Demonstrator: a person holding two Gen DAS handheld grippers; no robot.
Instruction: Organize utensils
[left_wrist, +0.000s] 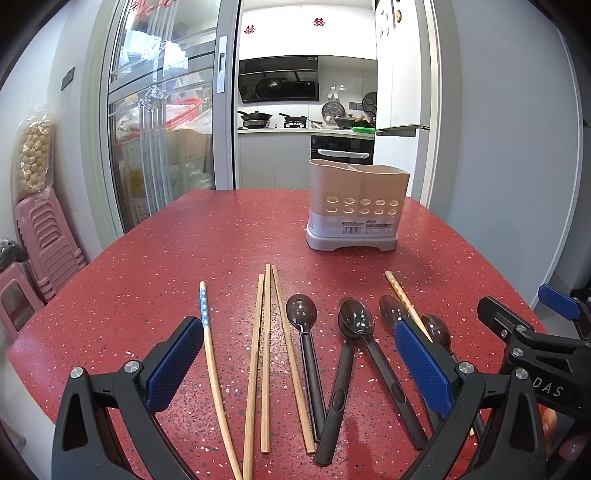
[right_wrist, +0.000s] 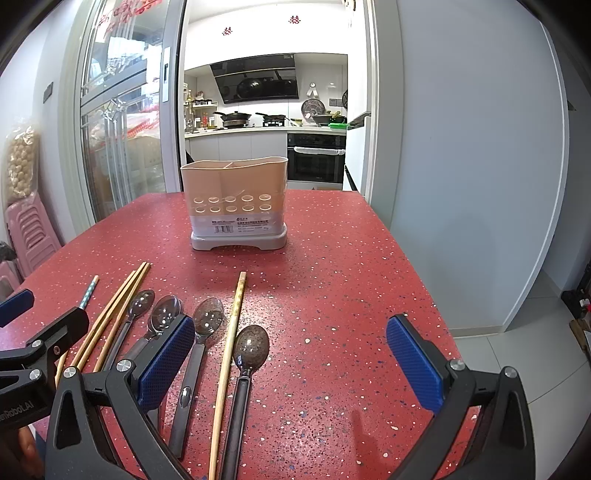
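Wooden chopsticks (left_wrist: 264, 354) lie between our left gripper (left_wrist: 295, 354) fingers, wide open, empty. Right gripper (right_wrist: 291, 363) likewise. We pinch mid-shaft, carry to holder (left_wrist: 356, 206) at 12 o'clock.

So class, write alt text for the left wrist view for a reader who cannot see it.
An open left gripper hovers over a speckled red table where five wooden chopsticks and four dark spoons lie in a loose row. Behind them stands a beige utensil holder, with a kitchen doorway beyond.
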